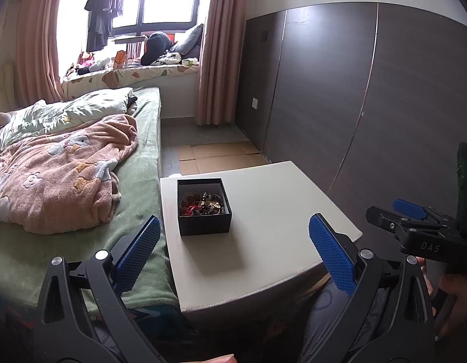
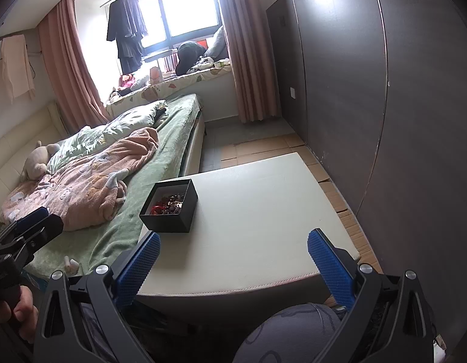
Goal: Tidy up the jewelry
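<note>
**Left wrist view: jewelry box at the table's left edge**

Black box [image 1: 204, 207] sits upright, mouth up, near the white table's [image 1: 263, 242] left edge beside the bed [image 1: 136, 199]; roughly square, no clear long axis. Jewelry [image 1: 203, 205] fills it. Left gripper [image 1: 233, 251] and right gripper [image 2: 233, 257] both spread, empty. Only the right wrist view shows the plush toy [image 2: 37, 160].

Jewelry [image 1: 203, 204] lies in box [image 1: 204, 224] on table [image 1: 263, 242], bed [image 1: 136, 157] left.

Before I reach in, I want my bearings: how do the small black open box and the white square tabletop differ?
The small black open box is dark and walled; the white square tabletop is pale and flat. The box holds a tangle of jewelry; the tabletop carries only that box. The box sits toward the tabletop's bed-side edge. Both have squared outlines.
</note>
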`<action>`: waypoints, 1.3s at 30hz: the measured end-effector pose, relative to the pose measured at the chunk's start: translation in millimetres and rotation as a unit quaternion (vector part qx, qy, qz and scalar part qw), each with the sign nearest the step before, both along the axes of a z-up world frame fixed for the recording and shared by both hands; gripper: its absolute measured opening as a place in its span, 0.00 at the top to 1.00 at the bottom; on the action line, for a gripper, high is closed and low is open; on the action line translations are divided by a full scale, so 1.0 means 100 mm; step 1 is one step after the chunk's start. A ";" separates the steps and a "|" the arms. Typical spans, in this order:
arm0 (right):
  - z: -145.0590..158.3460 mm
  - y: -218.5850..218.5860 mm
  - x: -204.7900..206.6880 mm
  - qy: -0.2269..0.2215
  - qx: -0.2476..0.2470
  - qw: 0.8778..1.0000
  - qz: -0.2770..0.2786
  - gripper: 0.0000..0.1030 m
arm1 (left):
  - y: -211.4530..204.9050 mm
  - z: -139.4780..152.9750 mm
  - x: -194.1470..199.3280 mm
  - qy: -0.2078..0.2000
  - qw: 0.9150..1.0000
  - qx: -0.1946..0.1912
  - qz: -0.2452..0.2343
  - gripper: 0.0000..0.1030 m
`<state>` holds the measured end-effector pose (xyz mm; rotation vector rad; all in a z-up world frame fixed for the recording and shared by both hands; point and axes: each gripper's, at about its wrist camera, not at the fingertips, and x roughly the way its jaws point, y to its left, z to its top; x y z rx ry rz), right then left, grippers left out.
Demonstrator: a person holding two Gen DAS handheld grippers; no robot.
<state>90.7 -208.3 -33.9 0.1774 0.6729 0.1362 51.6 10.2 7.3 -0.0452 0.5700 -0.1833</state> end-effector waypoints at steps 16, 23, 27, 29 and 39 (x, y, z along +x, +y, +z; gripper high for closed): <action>0.01 -0.01 0.00 -0.001 -0.002 1.000 0.000 0.07 | 0.01 -0.01 0.01 -0.002 1.000 -0.003 0.005 0.05; 0.01 -0.01 0.00 0.000 -0.002 1.000 0.000 0.07 | 0.05 -0.01 0.02 -0.001 1.000 -0.002 0.016 0.05; -0.01 -0.05 0.02 0.003 -0.001 1.000 0.000 0.07 | 0.07 -0.02 0.02 0.001 1.000 -0.006 0.014 0.05; -0.02 -0.06 0.03 0.004 -0.002 1.000 0.001 0.07 | 0.07 -0.03 0.02 0.001 1.000 -0.005 0.014 0.05; -0.15 -0.07 0.18 0.014 -0.007 1.000 0.000 0.07 | 0.24 -0.14 0.15 0.012 1.000 -0.009 0.006 0.05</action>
